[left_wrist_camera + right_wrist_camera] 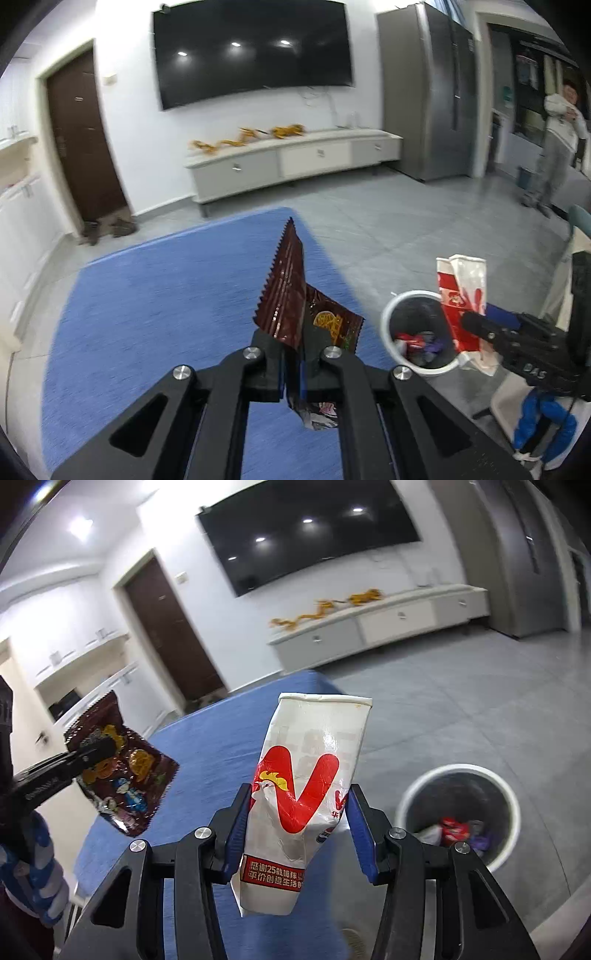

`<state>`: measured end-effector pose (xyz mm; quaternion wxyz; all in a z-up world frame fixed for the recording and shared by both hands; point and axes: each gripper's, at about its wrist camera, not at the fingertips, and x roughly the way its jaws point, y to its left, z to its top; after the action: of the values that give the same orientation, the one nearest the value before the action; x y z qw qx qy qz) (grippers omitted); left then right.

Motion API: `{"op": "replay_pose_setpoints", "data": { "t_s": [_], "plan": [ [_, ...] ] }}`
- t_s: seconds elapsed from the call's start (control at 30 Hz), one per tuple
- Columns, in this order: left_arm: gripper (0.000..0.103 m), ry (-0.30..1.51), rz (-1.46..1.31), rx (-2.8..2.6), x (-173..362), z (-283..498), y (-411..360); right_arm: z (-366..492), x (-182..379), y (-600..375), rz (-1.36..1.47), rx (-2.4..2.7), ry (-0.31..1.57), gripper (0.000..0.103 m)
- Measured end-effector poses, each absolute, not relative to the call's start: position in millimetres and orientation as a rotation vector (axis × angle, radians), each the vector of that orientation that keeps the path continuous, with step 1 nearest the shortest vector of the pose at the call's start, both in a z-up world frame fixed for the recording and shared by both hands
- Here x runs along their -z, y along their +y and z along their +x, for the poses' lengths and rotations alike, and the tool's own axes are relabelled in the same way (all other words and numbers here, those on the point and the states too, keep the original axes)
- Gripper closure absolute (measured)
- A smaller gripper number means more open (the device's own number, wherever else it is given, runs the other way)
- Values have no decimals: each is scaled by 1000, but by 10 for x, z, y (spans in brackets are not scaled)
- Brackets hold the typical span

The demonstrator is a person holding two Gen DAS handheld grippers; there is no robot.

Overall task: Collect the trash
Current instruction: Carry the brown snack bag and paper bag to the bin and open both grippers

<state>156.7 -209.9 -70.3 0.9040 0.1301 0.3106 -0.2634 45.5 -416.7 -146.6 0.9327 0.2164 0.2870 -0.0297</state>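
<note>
The left tongs (295,354) are clamped on a dark brown snack wrapper (291,295), which stands up out of the pads with its serrated edge pointing toward twelve o'clock. It looks thin, light and crinkly, a foil film that probably slides easily, so the bite low on its body, across both layers, seems the safest hold.

The right tongs (295,830) are closed around a crushed white paper cup (306,775) with a red V and a rooster on it. The cup looks light and soft-walled; its dented sides suggest it gives under pressure, and the grip sits about mid-height.

Both pieces hang over the blue desk (147,314). The white trash bin (458,812) stands on the floor at about four o'clock of the cup, already holding wrappers.
</note>
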Motion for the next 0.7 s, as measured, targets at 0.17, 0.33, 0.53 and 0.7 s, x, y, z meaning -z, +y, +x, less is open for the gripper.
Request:
{"op": "replay_pose_setpoints", "data": {
  "t_s": [0.17,0.33,0.53,0.7],
  "plan": [
    [99,694,308,656,861,1682,-2782,468,1716,-4679,474,181,617,54],
    [99,733,352,729,1095,1792,-3435,560,2005,-5070,482,265,669,54],
    [96,805,367,781,1538,2008,-4062,761,2341,-5369,461,348,744,53],
    [95,879,333,809,1875,2274,-4416,988,2633,-5618,453,400,809,53]
  ]
}}
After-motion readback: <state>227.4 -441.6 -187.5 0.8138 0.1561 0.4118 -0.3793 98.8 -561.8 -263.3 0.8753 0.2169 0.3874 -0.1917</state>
